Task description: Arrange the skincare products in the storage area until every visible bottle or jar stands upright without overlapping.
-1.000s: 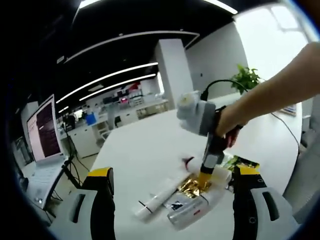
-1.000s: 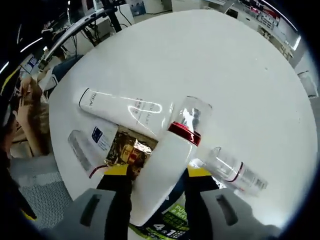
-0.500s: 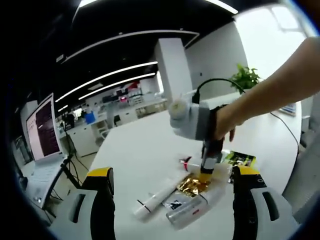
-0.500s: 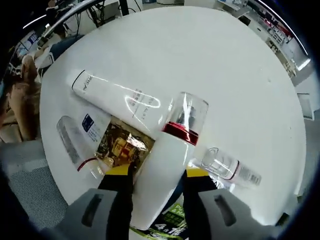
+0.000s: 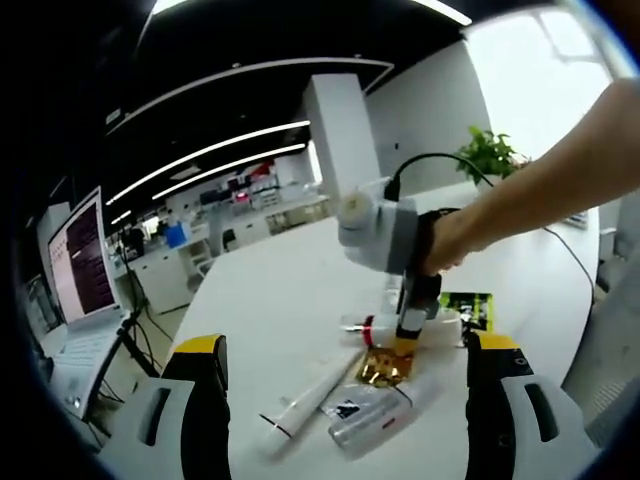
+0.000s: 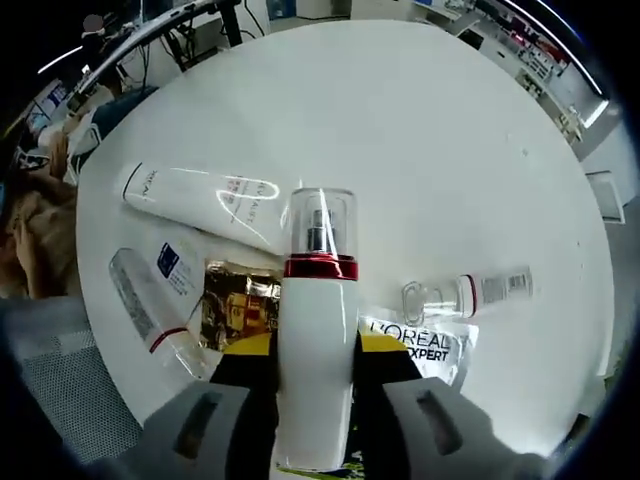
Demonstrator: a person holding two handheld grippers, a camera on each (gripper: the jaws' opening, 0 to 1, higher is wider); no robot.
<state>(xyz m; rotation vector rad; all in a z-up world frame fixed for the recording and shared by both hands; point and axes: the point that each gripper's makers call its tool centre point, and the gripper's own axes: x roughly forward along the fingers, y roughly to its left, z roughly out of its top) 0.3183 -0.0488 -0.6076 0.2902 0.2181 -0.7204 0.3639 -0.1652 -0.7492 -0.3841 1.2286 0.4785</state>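
Observation:
My right gripper point(image 6: 315, 350) is shut on a white pump bottle point(image 6: 318, 300) with a red band and a clear cap, held above the white table point(image 6: 400, 120). Below it lie a long white tube point(image 6: 200, 195), a clear-capped tube with a blue label point(image 6: 150, 300), a gold sachet point(image 6: 232, 300), a silver sachet point(image 6: 420, 340) and a small clear-capped bottle point(image 6: 470, 293), all on their sides. In the left gripper view, the right gripper point(image 5: 408, 335) hangs over the same pile, over the gold sachet point(image 5: 385, 365). My left gripper point(image 5: 348, 343) is open and holds nothing, well short of the white tube point(image 5: 310, 400).
A person's bare arm point(image 5: 540, 190) reaches in from the right. A laptop point(image 5: 85, 270) stands off the table's left side, with cables and chairs below. A potted plant point(image 5: 490, 155) is at the far end. The table's far half point(image 5: 280, 290) is bare.
The right gripper has turned the white bottle from a slant to straight along its jaws and raised it. The small clear-capped bottle and silver sachet now show more fully. The left gripper stays open.

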